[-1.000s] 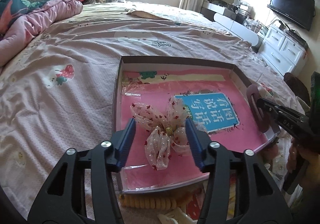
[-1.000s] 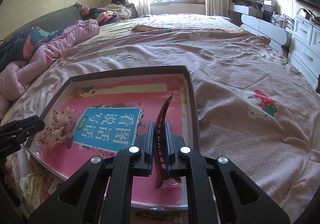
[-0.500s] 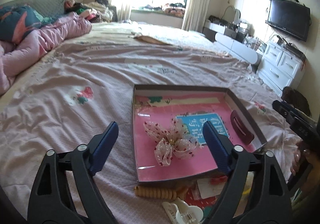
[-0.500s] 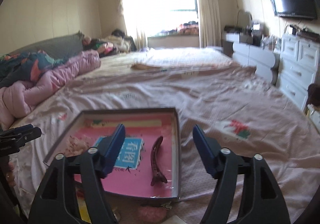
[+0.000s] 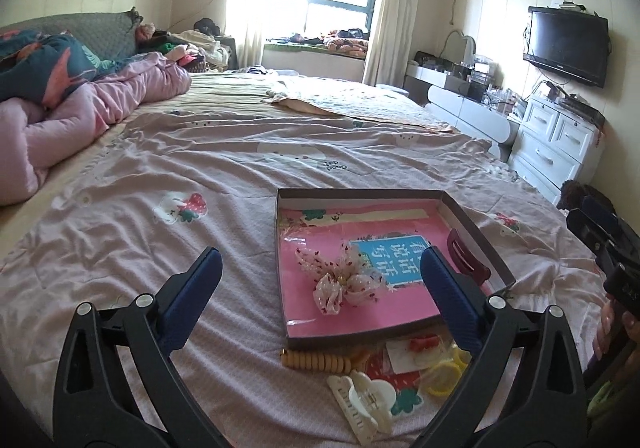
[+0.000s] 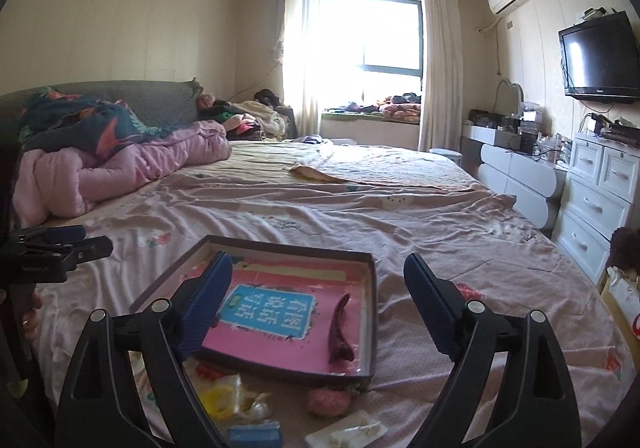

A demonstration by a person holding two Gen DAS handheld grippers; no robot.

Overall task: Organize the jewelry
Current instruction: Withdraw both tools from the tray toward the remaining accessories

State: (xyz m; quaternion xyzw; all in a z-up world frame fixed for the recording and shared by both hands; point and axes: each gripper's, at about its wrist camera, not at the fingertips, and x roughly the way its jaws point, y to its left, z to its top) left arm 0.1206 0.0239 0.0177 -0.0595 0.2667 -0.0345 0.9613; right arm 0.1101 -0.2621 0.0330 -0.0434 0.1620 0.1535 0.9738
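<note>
A shallow box [image 5: 476, 225] with a pink lining lies on the bed; it also shows in the right wrist view [image 6: 370, 276]. In it lie a white bow with red dots [image 5: 345, 280] and a dark red hair clip [image 5: 466, 257], the clip also in the right wrist view [image 6: 339, 334]. My left gripper [image 5: 320, 290] is open and empty, held above and before the box. My right gripper [image 6: 318, 302] is open and empty, likewise back from the box. Loose items lie in front of the box: a beige beaded band [image 5: 314, 360], a white claw clip [image 5: 366, 400], yellow rings [image 5: 442, 374].
The pink bedsheet [image 5: 180, 176] spreads all around the box. A pink quilt [image 5: 80, 116] is piled at far left. A white dresser [image 5: 560, 144] and TV [image 5: 568, 44] stand at right. A pink scrunchie [image 6: 328, 402] and small blue box [image 6: 254, 436] lie near the box's front.
Both grippers opened, letting go of the bow and the dark red clip inside the box, then pulled up and back from it.
</note>
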